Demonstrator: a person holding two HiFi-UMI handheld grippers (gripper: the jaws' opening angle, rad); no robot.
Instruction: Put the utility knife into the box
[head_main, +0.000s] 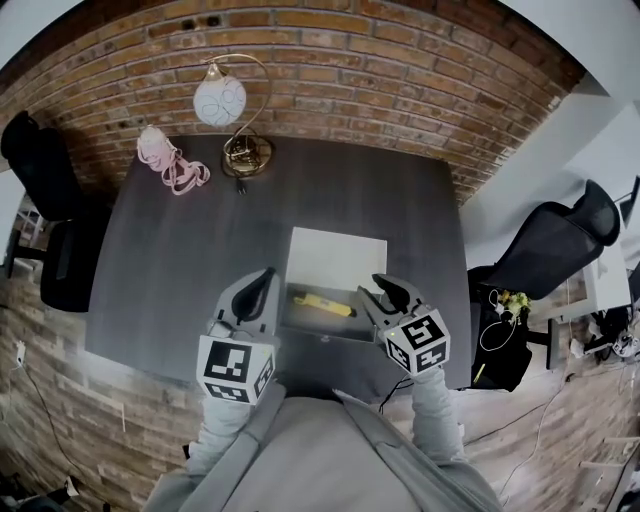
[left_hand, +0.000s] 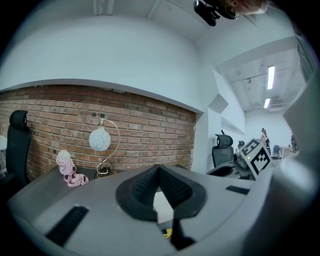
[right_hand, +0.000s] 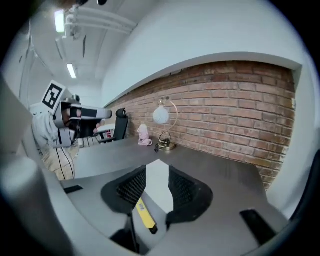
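Both grippers over the box, knife already inside.

My left gripper (left_hand: 159, 170) has its jaws closed tip to tip, nothing between them. My right gripper (right_hand: 158, 172) stands with its jaws partly apart and is empty too, with the box's white lid (head_main: 335, 258) showing through the gap. Neither one touches anything. One yellow utility knife (head_main: 320, 303) lies flat in the one open box (head_main: 330, 327) on the dark desk (head_main: 180, 260), between my two grippers. Its long axis runs across from left to right, tilted slightly, and its dark end points toward my right gripper. At the back of the desk, well apart, stand one globe lamp (head_main: 222, 102) and one pink bundle (head_main: 170, 160).
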